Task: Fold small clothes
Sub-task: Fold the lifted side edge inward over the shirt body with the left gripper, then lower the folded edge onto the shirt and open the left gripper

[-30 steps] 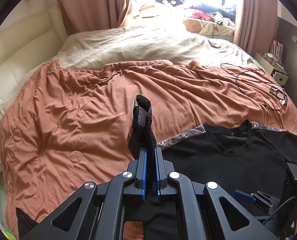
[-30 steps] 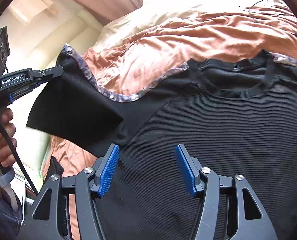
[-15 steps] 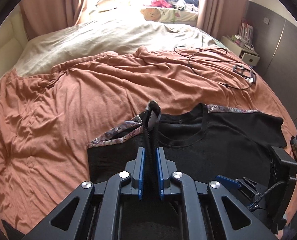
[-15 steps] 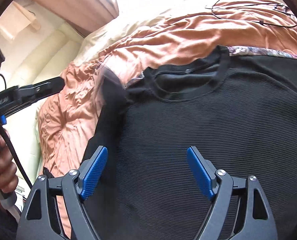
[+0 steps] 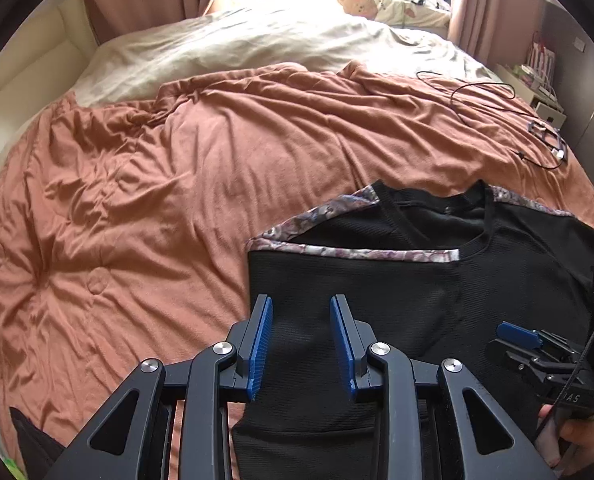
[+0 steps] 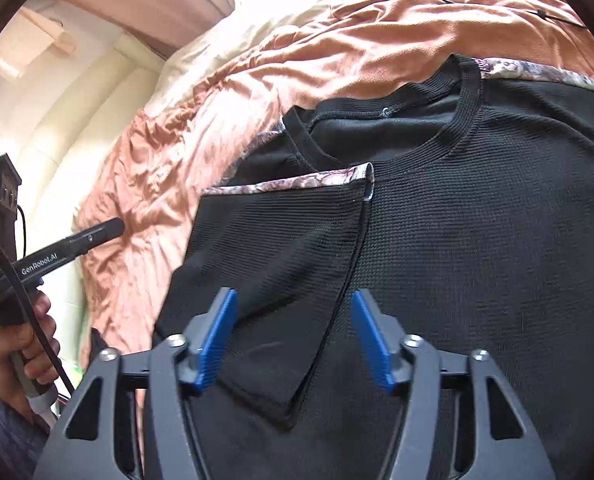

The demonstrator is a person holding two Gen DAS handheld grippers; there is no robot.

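Observation:
A small black T-shirt [image 5: 437,292] with floral shoulder trim lies flat on the rust-coloured blanket [image 5: 177,168]. Its left sleeve [image 6: 281,248] is folded inward over the chest, the trim edge [image 6: 297,179] lying across the top. My left gripper [image 5: 301,340] is open and empty, just above the folded sleeve. My right gripper [image 6: 293,336] is open and empty, hovering over the sleeve's lower corner; it also shows in the left wrist view [image 5: 537,348]. The left gripper shows at the left of the right wrist view [image 6: 77,240], clear of the shirt.
A black cable with earphones [image 5: 545,144] lies on the blanket at the far right. A cream sheet [image 5: 257,48] and pillows cover the far end of the bed. A padded cream headboard [image 6: 77,120] runs along the left side. A nightstand [image 5: 545,92] stands right.
My left gripper carried the sleeve to the right over the shirt, opened and let it go. The sleeve now lies folded on the chest. The right gripper stayed open.

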